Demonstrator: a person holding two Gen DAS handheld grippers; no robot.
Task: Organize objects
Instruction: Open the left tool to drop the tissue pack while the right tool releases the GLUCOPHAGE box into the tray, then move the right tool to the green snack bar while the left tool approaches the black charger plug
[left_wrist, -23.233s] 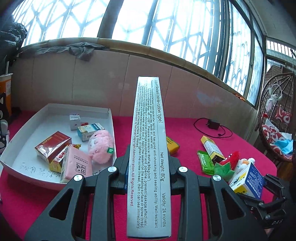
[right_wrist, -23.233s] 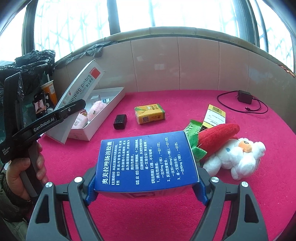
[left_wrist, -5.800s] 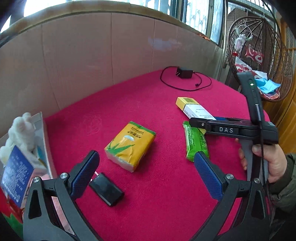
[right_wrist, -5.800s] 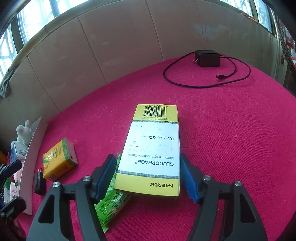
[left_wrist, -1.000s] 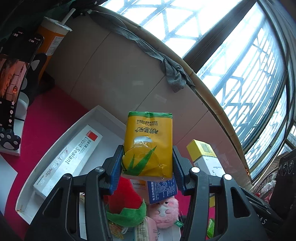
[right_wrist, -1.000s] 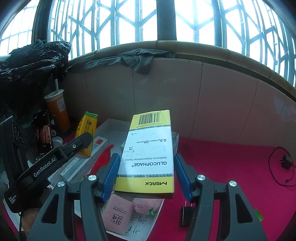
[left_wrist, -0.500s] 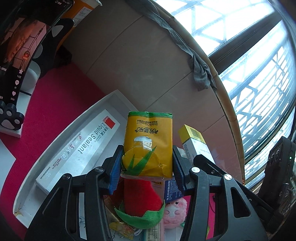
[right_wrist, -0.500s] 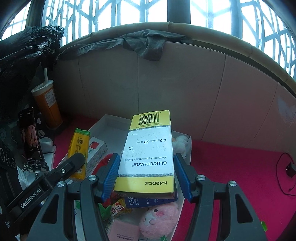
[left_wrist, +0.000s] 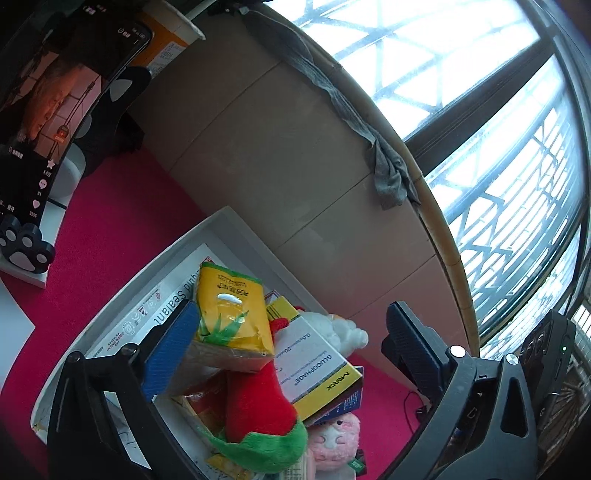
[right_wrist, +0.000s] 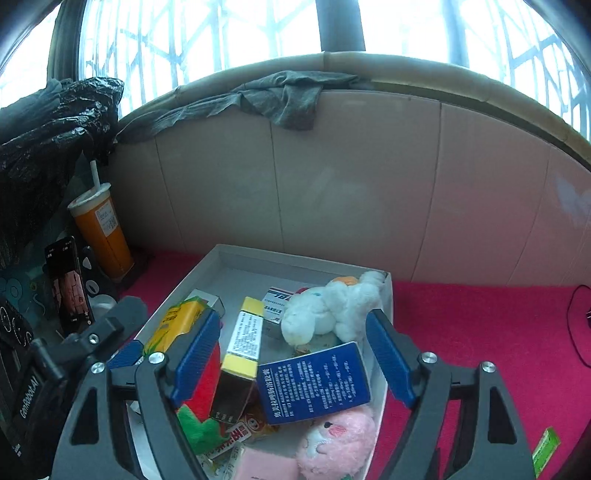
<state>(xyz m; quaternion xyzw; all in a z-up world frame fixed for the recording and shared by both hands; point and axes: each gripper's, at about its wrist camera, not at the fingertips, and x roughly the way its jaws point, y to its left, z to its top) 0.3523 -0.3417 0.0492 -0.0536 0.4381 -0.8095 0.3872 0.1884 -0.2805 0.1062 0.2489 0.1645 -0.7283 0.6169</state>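
- Over the white tray (right_wrist: 388, 295), my right gripper (right_wrist: 291, 354) has just spread wide, yellow box (right_wrist: 243, 332) dropped inside.
- Left gripper (left_wrist: 288, 350) also just opened; tissue pack (left_wrist: 232, 314) leans on one pad (contact unclear).
- Only right view shows the green bar (right_wrist: 545, 448), half cut off.

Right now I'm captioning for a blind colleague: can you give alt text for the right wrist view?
Open blue-padded right tool hovers over a white cardboard tray crammed with a yellow-and-white medicine box, blue box, white plush toy and pink plush toy, on red cloth.
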